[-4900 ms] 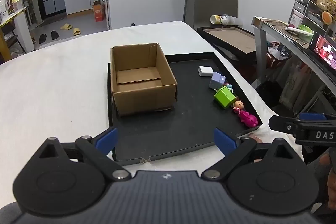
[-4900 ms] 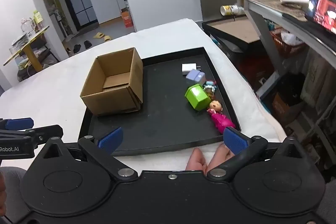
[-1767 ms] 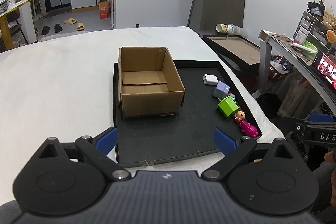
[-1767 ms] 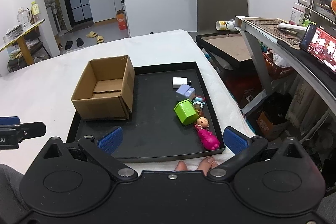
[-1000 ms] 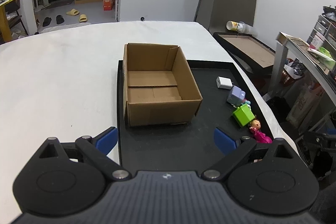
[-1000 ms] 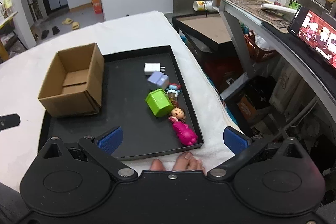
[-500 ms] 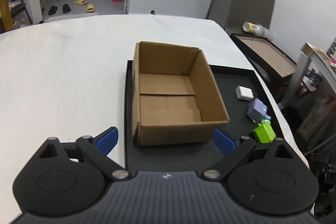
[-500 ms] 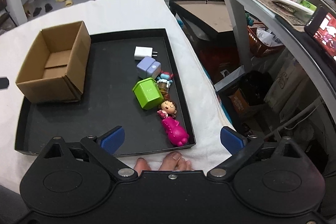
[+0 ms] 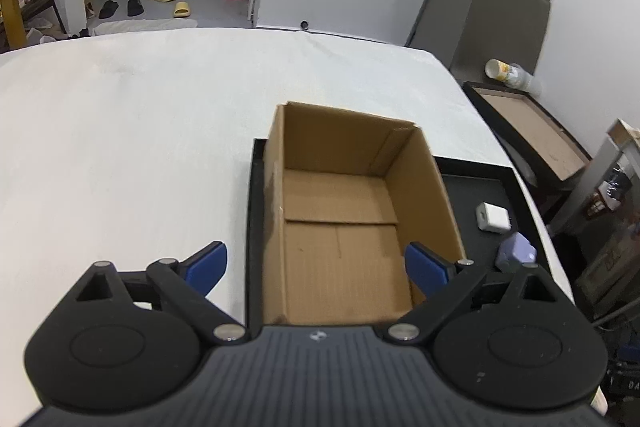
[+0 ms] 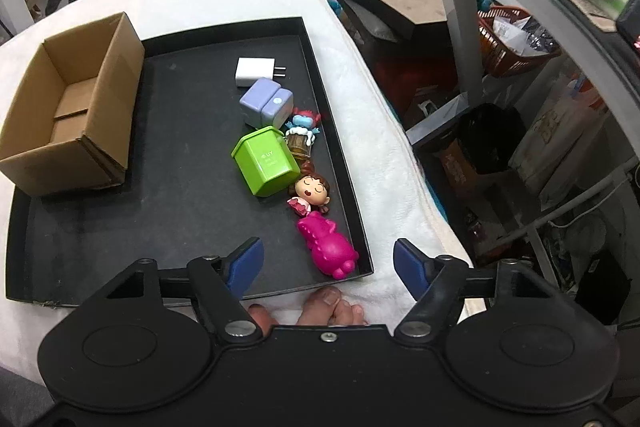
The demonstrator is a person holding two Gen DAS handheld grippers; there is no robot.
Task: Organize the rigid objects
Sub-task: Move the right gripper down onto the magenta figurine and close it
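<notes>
Both hands have come forward and lower over the black tray since the earlier pictures. From the left wrist, the cardboard box was small and far before; now it fills the middle of the view, and it is empty, with only its bottom flaps showing. The left gripper hangs above the box with its blue pads wide apart and nothing between them, the same width as before.

From the right wrist, the toys look much bigger and nearer than a second ago. They lie in a row along the right side of the tray: a white charger at the far end, then a lilac block, a small blue-haired figure, a green house-shaped box and a doll in a pink dress lying nearest. The right gripper is just above the doll's feet. Its jaws have just been closing from full width to about half. The doll's lower end lies between the pads, but they do not touch it. Bare toes show under the gripper at the tray's near edge.
</notes>
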